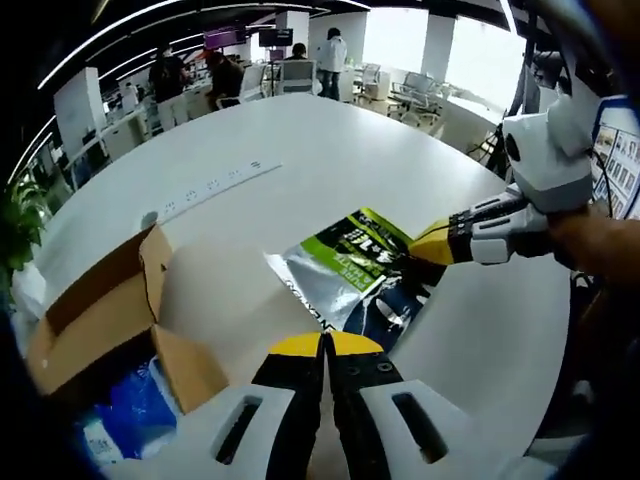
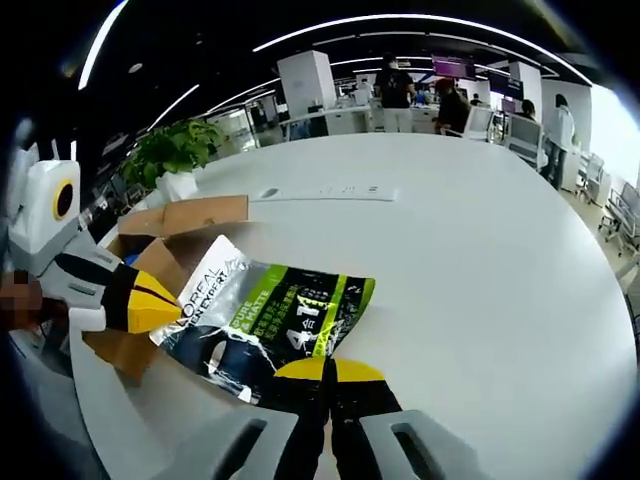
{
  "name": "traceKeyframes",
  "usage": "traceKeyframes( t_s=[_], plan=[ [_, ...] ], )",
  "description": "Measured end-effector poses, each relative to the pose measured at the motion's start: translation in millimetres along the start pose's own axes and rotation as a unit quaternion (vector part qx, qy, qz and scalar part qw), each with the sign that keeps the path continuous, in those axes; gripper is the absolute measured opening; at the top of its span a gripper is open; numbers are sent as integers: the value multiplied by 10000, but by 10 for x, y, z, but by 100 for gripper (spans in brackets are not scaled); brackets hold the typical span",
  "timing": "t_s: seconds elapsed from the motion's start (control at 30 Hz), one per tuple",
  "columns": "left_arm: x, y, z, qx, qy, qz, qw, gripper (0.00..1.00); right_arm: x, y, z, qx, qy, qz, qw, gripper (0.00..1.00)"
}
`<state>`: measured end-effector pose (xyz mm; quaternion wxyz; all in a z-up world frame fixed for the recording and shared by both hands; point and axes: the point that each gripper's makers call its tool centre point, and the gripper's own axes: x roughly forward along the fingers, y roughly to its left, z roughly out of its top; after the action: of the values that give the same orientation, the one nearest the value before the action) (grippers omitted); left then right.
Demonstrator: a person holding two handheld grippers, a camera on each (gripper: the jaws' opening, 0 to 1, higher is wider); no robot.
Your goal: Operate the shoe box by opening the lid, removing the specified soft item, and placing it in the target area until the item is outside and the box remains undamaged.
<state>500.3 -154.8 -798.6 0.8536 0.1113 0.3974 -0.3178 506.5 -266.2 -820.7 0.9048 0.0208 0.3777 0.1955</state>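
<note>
A soft foil pouch (image 1: pixel 350 262), green, black and silver, lies on the white table (image 1: pixel 330 150) just right of the open cardboard shoe box (image 1: pixel 95 310). My right gripper (image 2: pixel 328 370) is shut on the pouch's (image 2: pixel 275 315) near edge. In the left gripper view the right gripper (image 1: pixel 428 246) comes in from the right and pinches the pouch's side. My left gripper (image 1: pixel 323 345) is shut with nothing between its jaws, its tips close to the pouch's silver corner. In the right gripper view the left gripper (image 2: pixel 165 305) sits between the box (image 2: pixel 180 220) and the pouch.
A blue packet (image 1: pixel 135 410) still lies inside the box, whose flaps stand open. A flat strip of sockets (image 1: pixel 215 185) runs across the table (image 2: pixel 480 260) behind. A potted plant (image 2: pixel 175 150) stands at the table's edge. People and desks fill the far office.
</note>
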Motion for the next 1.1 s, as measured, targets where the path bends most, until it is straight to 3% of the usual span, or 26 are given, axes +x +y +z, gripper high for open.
traceKeyframes(
  t_s=[0.67, 1.1],
  plan=[
    [199, 69, -378, 867, 789, 217, 9929, 0, 146, 57, -167, 52, 72, 29, 10000, 0],
    [149, 176, -311, 765, 683, 308, 9942, 4, 149, 3, -167, 302, -14, -252, 9992, 0]
  ],
)
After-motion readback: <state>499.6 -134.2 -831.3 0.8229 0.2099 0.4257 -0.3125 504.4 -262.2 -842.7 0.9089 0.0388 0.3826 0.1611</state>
